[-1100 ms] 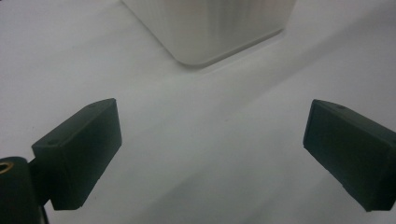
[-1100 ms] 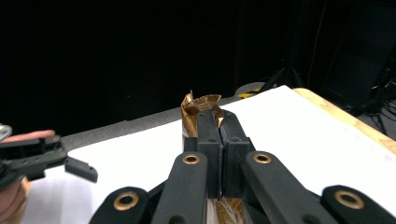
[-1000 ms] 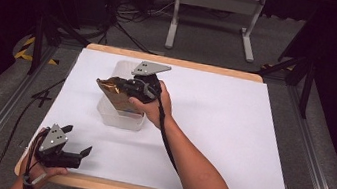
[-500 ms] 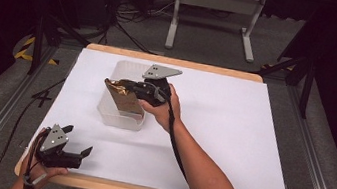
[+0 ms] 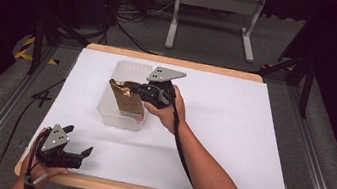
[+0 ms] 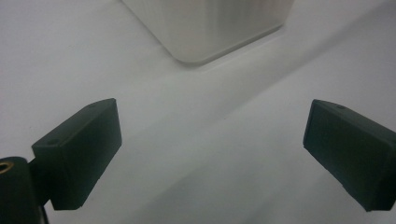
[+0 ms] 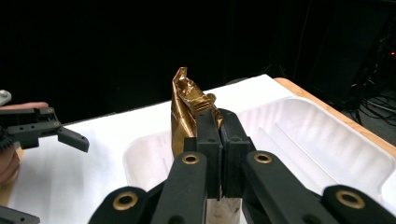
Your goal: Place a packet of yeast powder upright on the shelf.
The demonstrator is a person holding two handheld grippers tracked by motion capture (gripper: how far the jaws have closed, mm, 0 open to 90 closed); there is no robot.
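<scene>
White surface under you: your right gripper pinches the gold packet over the clear tub, centre frame; your left gripper, lower left, fingers wide apart, holding nothing.

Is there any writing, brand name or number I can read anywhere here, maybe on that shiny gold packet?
None can be read.
Gold packet: crinkled foil in the shut right gripper, no print legible.
White tray: plain, no label.
White sheet: blank.
Floor tape: yellow and black stripes, no words.
</scene>
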